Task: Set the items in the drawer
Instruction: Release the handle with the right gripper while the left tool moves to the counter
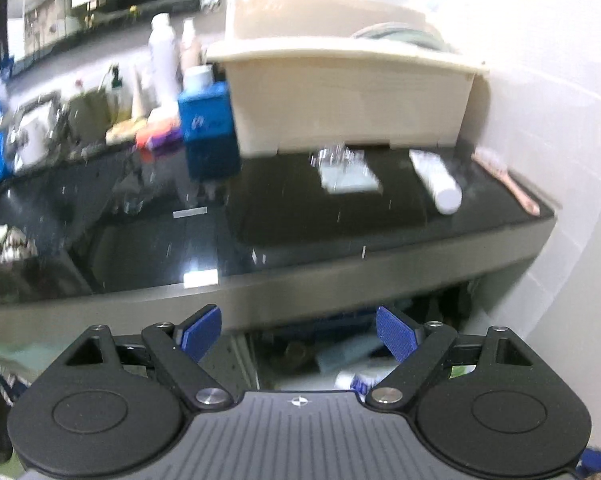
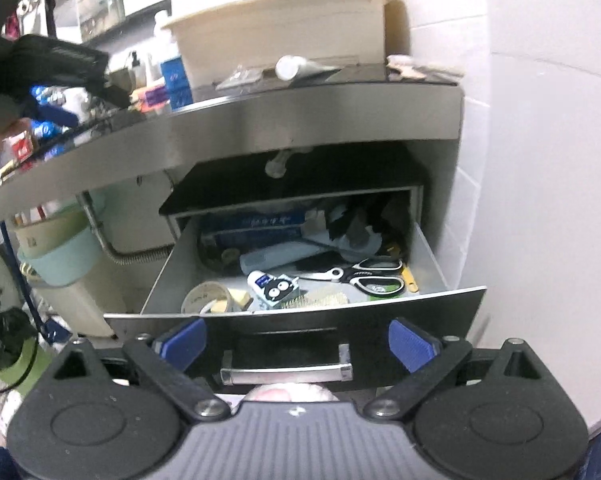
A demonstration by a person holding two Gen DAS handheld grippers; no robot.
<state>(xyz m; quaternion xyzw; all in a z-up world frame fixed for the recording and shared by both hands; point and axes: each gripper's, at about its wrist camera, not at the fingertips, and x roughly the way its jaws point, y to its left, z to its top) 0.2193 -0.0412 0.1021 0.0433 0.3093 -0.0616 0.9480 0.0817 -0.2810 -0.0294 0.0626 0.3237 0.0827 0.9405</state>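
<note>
- A dark countertop (image 1: 300,216) is seen against a white wall.
- A white tube (image 1: 436,180) lies on it, far right.
- The drawer (image 2: 428,256) below stands pulled out, cluttered.
- Both the left gripper (image 1: 298,332) and the right gripper (image 2: 298,344) are spread, nothing grasped.

Against the glossy black countertop (image 1: 148,240), edged in grey steel, the tub (image 1: 340,92) is cream; left of the tub stands a bright blue box (image 1: 208,132), and in front of it lie a white tube (image 1: 436,180) and a pink brush (image 1: 508,184). Below the countertop, the drawer (image 2: 432,256) is grey inside with a black front, holding black-and-white-handled scissors (image 2: 364,276) and a white tube with blue print (image 2: 260,280). Both grippers' pads (image 2: 410,344) are ribbed blue
</note>
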